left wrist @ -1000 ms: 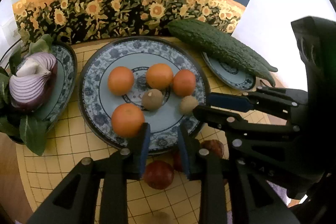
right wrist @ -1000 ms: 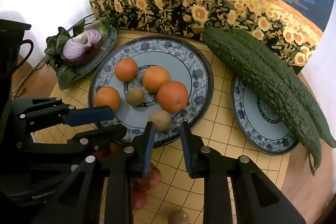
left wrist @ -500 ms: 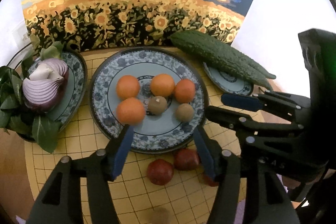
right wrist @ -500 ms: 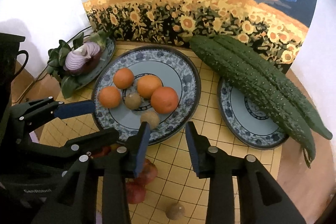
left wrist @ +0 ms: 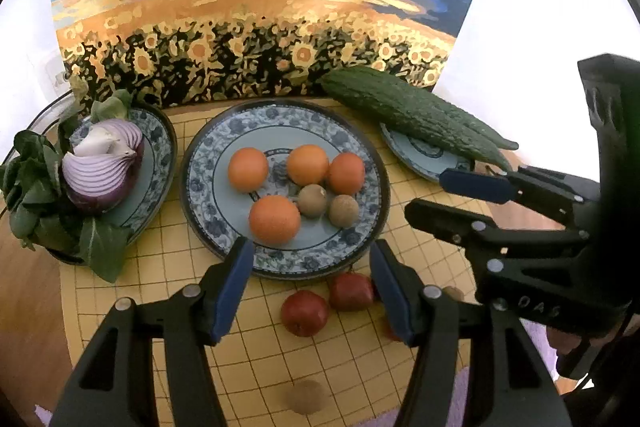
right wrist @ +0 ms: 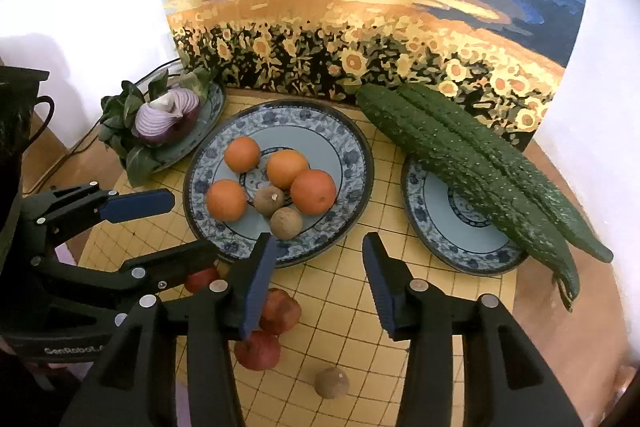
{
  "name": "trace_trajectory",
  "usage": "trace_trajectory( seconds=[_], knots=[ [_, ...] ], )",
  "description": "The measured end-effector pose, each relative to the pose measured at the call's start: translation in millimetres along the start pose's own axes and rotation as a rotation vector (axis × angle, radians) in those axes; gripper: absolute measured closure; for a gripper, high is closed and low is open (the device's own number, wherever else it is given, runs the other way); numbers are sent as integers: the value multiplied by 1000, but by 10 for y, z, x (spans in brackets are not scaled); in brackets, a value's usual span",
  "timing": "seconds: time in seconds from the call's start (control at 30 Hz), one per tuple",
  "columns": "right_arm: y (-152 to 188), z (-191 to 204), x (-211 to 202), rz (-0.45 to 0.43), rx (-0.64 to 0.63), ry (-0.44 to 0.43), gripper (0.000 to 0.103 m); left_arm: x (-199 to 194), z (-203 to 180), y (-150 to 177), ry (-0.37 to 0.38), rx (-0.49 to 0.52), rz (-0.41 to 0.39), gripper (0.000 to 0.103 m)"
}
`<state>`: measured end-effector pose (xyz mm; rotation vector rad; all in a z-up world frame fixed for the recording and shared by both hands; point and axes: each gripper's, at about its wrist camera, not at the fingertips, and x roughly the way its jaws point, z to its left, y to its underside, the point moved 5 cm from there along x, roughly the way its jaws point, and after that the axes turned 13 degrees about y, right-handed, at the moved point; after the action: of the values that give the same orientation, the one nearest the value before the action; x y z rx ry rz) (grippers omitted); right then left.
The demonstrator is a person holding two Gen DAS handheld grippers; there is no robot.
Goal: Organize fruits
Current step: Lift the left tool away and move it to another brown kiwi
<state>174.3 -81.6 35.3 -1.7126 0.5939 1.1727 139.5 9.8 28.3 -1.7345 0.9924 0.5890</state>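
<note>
Both grippers had lifted back from the centre plate (left wrist: 192, 183) since the earlier frames. Left gripper (left wrist: 310, 291) jaws had sprung apart, nothing between them. Right gripper (right wrist: 318, 281) jaws had just been opening, also holding nothing. Four oranges (right wrist: 313, 191) and two brown round fruits (right wrist: 285, 223) sat on the centre plate, one of them touching the front-right orange. Red fruits (left wrist: 304, 313) lay on the yellow grid mat (right wrist: 340, 299) just in front of the plate, one more brown fruit (right wrist: 331, 382) nearer the cameras. Bitter gourds (right wrist: 472, 163) lay across the right plate (right wrist: 432, 223); cut red onion (left wrist: 104, 171) with greens on the left plate (left wrist: 162, 147).
</note>
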Motion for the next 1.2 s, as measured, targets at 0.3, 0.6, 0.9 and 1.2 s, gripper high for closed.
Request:
trace_trajectory(
  seconds=[0.3,0.6,0.9,1.2],
  knots=[
    [4,-32,-180,-29,11,12,54,-131,-55,2,-18,9,-22,39],
    [47,-115,-385,-57,47,27,54,-138,-228,48,-19,50,-10,39],
    [188,-114,-520,-58,64,44,54,-215,-327,158,-11,56,-14,39],
    [467,-74,-507,-10,92,35,54,-204,-373,355,55,13,28,39]
  ],
)
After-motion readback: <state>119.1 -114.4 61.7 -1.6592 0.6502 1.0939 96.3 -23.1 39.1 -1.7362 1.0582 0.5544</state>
